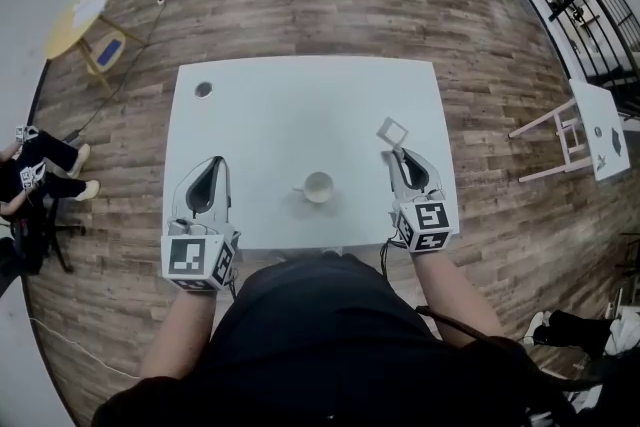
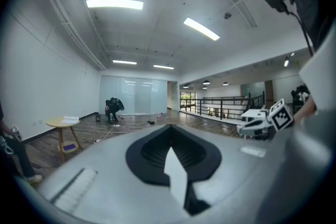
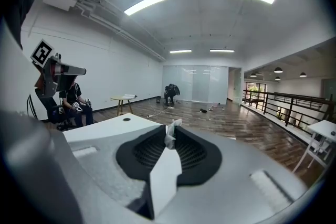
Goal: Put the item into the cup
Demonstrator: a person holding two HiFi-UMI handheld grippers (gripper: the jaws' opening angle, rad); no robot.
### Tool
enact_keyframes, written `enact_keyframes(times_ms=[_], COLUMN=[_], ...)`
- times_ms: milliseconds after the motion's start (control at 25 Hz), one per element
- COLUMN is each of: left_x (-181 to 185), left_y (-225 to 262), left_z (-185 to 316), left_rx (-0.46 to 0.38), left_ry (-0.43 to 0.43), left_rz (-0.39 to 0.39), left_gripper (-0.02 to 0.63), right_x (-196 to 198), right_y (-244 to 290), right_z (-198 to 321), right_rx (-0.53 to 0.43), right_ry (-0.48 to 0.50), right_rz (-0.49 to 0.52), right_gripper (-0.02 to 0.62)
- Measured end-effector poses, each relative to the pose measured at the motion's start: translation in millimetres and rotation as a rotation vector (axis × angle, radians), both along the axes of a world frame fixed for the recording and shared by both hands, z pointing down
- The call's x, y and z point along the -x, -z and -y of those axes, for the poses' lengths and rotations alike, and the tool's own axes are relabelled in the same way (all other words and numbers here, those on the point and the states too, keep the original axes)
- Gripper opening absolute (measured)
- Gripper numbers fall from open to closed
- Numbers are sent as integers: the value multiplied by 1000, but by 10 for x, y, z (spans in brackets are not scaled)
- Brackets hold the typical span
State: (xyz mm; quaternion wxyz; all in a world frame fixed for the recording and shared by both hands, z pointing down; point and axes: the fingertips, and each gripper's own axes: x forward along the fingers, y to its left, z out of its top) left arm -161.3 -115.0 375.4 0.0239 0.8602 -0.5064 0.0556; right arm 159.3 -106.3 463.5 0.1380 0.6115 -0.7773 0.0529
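Nearest the camera is the person's dark torso, with a forearm reaching out on either side toward the white surface. At the left, the left gripper sits over the near left corner of the surface, close to its near edge. Its jaws are pressed together with nothing between them, and it looks parked there so that the middle is free for the other hand. Farther off at the left, a small round hole marks the far left corner of the surface, and a round yellow table stands on the wooden floor beyond. The cup stands upright near the middle of the near edge. Its mouth is up and it looks empty, with its handle turned to the left, so it is ready to take something dropped from above. To its right, the right gripper points away from the person over the right side of the surface. Its jaws are closed nearly together, pinching the item, a small thin white piece that sticks out beyond the tips. The right gripper view shows the same pale scrap caught at the very tips. The item is held clear of the surface, to the right of the cup and a little farther away, not over its mouth. It probably has to be carried left and nearer before it is let go. A white stand is on the floor at the far right.
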Motion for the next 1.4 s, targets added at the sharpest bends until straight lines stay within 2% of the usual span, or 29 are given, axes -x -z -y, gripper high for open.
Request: enact_keyframes(times_ms=[240,520,800,1400], left_x=[-43,-69,94,691], left_y=[-4,-61,-12,-38], left_z=[14,3,-7,-176], left_rx=[-9,9,10,17], left_ry=[-9,-2,44,182], left_rz=[-7,-11,-26,-16], left_gripper=[8,8,8,8], right_x=[-17,61,319,1119], right_y=[117,96,60,93], right_z=[-85,-80,-43,96], right_rx=[-37,-30,-22,-37], right_ry=[-4,24,81,261], right_rz=[-22,-28,7,40], right_gripper=[61,61,61,61])
